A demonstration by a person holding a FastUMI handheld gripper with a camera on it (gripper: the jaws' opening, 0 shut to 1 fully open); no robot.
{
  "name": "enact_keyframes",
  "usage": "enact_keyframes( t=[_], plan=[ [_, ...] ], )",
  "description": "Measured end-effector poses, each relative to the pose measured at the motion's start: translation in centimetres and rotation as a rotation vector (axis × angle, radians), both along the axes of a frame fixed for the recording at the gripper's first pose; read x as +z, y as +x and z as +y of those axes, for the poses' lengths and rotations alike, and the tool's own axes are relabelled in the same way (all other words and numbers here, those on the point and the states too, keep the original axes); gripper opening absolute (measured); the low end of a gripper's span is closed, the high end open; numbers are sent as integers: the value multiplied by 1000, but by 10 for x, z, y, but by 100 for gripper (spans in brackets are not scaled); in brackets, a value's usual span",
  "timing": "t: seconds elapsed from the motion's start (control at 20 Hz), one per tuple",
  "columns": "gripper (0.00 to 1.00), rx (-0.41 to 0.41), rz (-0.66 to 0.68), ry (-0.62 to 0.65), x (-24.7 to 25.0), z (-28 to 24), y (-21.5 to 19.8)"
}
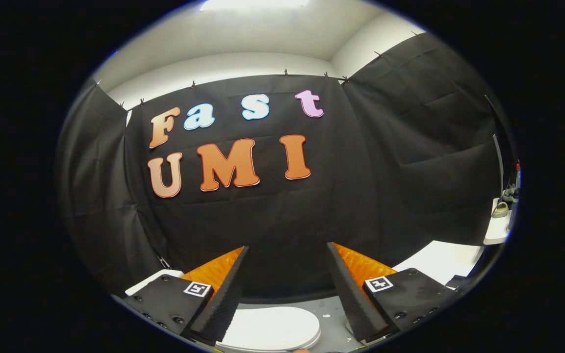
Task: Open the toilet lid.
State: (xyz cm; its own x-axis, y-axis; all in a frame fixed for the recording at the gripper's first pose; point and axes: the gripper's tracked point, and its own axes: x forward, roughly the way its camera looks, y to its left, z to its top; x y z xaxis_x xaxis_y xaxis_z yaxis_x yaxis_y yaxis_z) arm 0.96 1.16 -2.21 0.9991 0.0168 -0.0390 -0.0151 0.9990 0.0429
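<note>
A white toilet lid [275,327] lies flat and closed low down, between and below my two fingers. My gripper [287,250] stands open above it, its fingers spread wide with nothing between them. The fingertips point at the black cloth wall beyond the toilet, well clear of the lid. Only the rounded front part of the lid shows; the rest is hidden beneath the gripper body.
A grey floor [329,318] shows beside the lid. A white surface [442,260] lies to the right of the right finger, with a white shelf [496,230] holding small items further right. Black cloth walls close the booth on three sides.
</note>
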Motion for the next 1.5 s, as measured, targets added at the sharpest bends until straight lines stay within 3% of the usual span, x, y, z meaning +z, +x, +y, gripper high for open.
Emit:
enact_keyframes(
  t=[0.2,0.5,1.0,1.3,1.5],
  plan=[
    [98,-2,15,-7,-11,0,8],
    [98,24,73,91,-57,3,22],
    [99,3,300,294,-244,-11,28],
    [98,-55,510,424,-373,-19,5],
    [99,-69,631,525,-427,-14,-8]
  ],
)
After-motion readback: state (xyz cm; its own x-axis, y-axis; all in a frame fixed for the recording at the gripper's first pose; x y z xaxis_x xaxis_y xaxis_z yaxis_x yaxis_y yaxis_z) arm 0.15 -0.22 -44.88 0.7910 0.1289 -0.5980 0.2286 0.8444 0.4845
